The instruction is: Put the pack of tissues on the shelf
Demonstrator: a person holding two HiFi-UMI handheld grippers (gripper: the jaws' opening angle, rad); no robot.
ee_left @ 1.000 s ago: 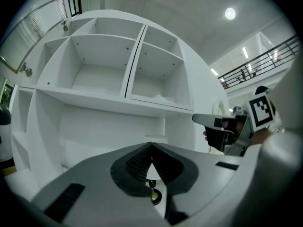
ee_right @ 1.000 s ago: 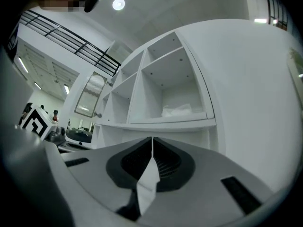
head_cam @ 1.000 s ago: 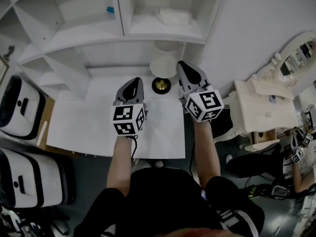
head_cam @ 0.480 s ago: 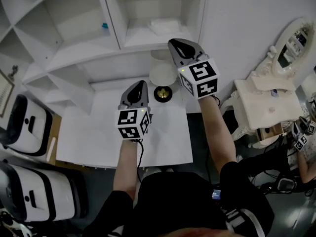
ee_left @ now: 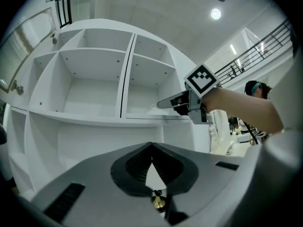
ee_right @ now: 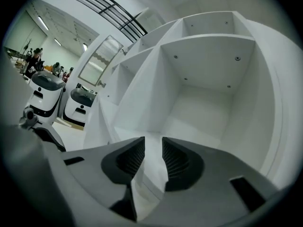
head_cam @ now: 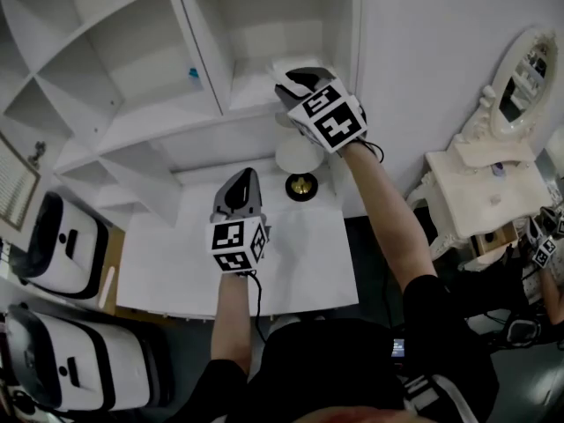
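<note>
White everything, so we're squinting a bit. Our right gripper (ee_right: 152,144) is up at the shelf's (head_cam: 132,117) right-hand cubby (head_cam: 264,20). Its jaws are spread and have just been opening, with nothing pinched between the pads. The pack (head_cam: 282,67) lies on that cubby's floor right at the jaw tips; touching or not, we can't tell. Our left gripper (ee_left: 151,148) hovers level over the table (head_cam: 159,254), jaws pressed together and empty, lamp (head_cam: 300,161) just ahead.
</note>
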